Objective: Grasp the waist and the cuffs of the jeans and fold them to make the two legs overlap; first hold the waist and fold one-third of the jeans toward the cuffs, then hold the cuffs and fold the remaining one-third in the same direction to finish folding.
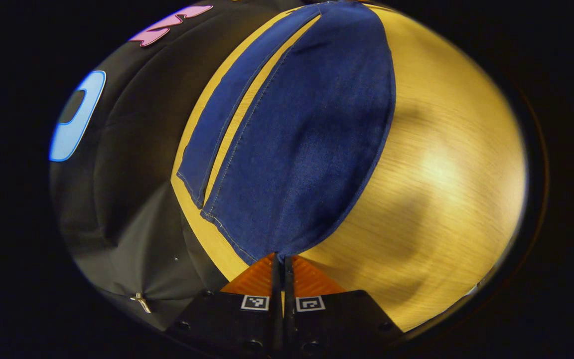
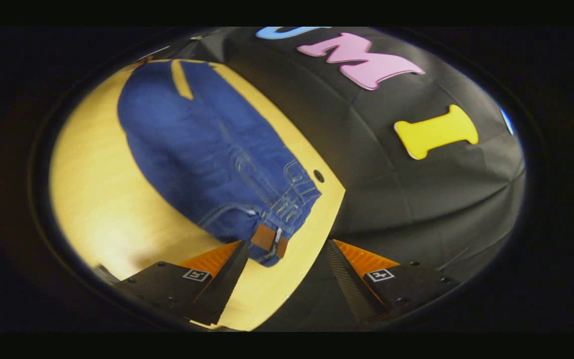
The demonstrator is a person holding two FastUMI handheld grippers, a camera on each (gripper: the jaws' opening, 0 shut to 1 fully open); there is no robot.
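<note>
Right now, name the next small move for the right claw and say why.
Probably ease the right claw forward and close it on the waist of the jeans. Its jaws stand wide open just short of the waistband corner by the brown patch, while the left claw is already shut on a cuff corner on the table.

A wooden table (image 1: 441, 164) stands against the black cloth wall (image 2: 416, 199).
</note>
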